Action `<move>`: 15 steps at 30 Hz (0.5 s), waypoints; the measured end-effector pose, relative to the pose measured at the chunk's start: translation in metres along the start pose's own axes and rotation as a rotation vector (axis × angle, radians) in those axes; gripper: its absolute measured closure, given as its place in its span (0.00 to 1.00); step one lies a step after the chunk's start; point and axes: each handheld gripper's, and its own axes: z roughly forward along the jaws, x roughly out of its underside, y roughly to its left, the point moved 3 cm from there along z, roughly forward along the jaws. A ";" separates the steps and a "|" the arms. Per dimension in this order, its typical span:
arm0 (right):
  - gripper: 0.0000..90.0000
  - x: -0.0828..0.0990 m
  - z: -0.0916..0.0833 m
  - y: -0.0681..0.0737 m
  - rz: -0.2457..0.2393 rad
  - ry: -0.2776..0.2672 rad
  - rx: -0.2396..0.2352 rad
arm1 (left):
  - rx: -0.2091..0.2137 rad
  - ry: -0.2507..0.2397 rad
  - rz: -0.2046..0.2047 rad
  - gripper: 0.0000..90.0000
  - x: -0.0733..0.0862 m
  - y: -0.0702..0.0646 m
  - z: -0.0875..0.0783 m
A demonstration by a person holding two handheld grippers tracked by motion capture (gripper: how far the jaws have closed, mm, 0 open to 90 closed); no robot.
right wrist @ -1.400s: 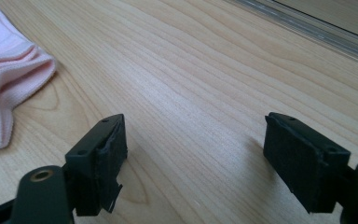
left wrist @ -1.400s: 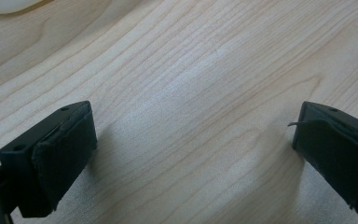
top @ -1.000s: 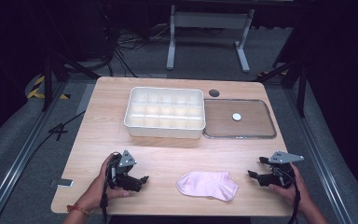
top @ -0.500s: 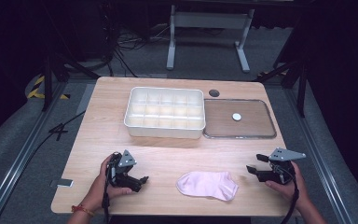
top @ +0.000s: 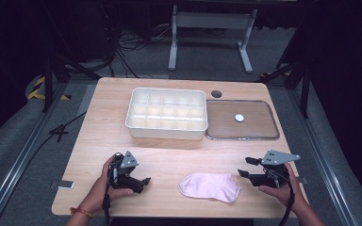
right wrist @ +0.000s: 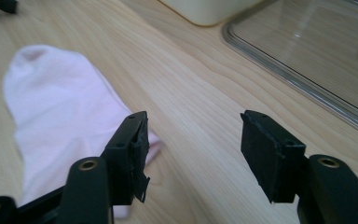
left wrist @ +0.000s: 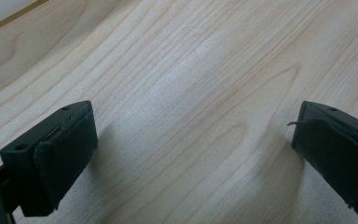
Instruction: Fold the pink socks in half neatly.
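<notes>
A pink sock [top: 209,186] lies flat near the table's front edge, between my two grippers. My right gripper [top: 246,167] hovers just right of the sock's open end and points left at it. In the right gripper view the sock [right wrist: 60,121] lies beside and under the left jaw. The right gripper [right wrist: 196,128] is open with only bare wood in the gap, and its jaws have just been closing. My left gripper [top: 142,181] rests left of the sock. In its own view the left gripper [left wrist: 193,126] stands wide open over bare wood.
A white compartment tray [top: 166,114] stands at the middle back, with a clear flat lid [top: 242,120] with a white knob [top: 239,117] to its right. The lid's rim [right wrist: 303,88] lies ahead of the right gripper. A round cable hole [top: 216,93] sits behind the tray.
The right gripper has lifted and moved left toward the sock, and its jaws stand narrower than before. The left hand and the sock have kept still.
</notes>
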 end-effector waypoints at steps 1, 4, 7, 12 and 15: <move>0.49 0.000 0.000 0.000 0.000 0.000 0.000 | -0.001 0.000 -0.002 0.00 0.000 0.000 0.000; 0.52 -0.007 0.004 0.011 -0.021 -0.007 -0.025 | -0.003 0.002 -0.006 0.00 0.000 -0.001 0.000; 0.57 -0.012 0.010 0.020 -0.044 -0.002 -0.049 | 0.005 0.006 0.000 0.04 -0.002 -0.002 0.000; 0.67 -0.015 0.020 0.037 -0.082 0.014 -0.098 | 0.018 -0.006 0.013 0.11 -0.004 -0.006 0.000; 0.71 -0.016 0.029 0.045 -0.094 0.034 -0.114 | 0.016 -0.016 0.011 0.17 -0.005 -0.006 0.000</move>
